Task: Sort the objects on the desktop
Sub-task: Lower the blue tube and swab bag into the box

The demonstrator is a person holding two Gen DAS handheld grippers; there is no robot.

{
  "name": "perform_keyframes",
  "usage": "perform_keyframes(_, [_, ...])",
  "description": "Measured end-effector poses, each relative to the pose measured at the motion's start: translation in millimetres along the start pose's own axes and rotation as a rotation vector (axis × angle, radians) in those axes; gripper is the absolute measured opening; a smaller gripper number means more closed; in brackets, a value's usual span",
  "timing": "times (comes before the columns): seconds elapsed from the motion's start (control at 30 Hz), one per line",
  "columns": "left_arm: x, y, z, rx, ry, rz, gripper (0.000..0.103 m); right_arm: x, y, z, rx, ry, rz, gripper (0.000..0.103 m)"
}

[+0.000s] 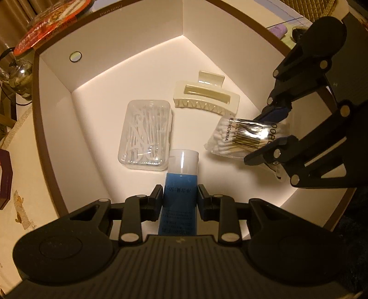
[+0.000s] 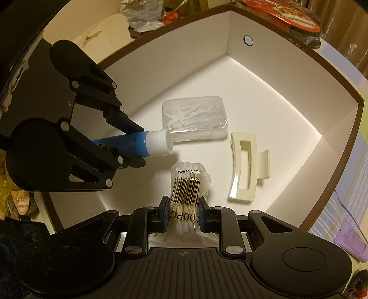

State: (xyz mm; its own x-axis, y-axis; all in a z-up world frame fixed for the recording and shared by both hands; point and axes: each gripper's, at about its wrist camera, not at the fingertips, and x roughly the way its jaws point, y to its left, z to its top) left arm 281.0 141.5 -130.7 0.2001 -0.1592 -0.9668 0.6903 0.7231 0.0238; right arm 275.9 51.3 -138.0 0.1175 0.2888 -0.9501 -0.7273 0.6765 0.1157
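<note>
A white box with a brown rim (image 1: 128, 69) (image 2: 276, 92) holds a clear case of floss picks (image 1: 145, 132) (image 2: 194, 118) and a cream hair claw (image 1: 207, 95) (image 2: 247, 169) lying on its floor. My left gripper (image 1: 180, 194) (image 2: 138, 147) is shut on a blue tube with a white cap (image 1: 180, 181) (image 2: 142, 143), held over the box's near side. My right gripper (image 2: 181, 212) (image 1: 264, 138) is shut on a plastic bag of cotton swabs (image 2: 186, 184) (image 1: 243, 135), also hanging inside the box, beside the hair claw.
A round red-lidded container (image 1: 50, 23) (image 2: 287, 16) sits behind the box. A lilac tube (image 2: 352, 241) (image 1: 278, 31) lies on a striped cloth outside the box. A dark red box (image 1: 4, 179) and a glass object (image 1: 19, 73) stand at the left.
</note>
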Motion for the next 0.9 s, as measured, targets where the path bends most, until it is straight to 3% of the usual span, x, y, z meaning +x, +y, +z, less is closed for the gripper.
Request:
perform_keyframes(0.17, [6,4,4,0.003,0.017,-0.012,0.028,8,2,1,-0.003,0.009,-0.015,0.024])
perform_keyframes(0.2, [6,5,5,0.003,0.018,-0.007,0.029,8,4,2,-0.006,0.017,-0.014,0.028])
perform_keyframes(0.27, [4,6,7,0.009,0.011,0.015,0.057,3,9,0,-0.033,-0.007,-0.028,0.085])
perform_keyframes(0.6, [-18,4,13,-0.003,-0.047,0.006,0.073,-22,20,-7,-0.078,-0.059,-0.031,0.085])
perform_keyframes(0.67, [-23,2,14,-0.004,-0.059,0.017,0.081,-28,21,-8,-0.079,-0.070,-0.038,0.085])
perform_keyframes(0.9, [-49,-2,10,-0.041,-0.099,0.058,0.085,-57,27,-16,-0.058,-0.118,-0.094,0.085])
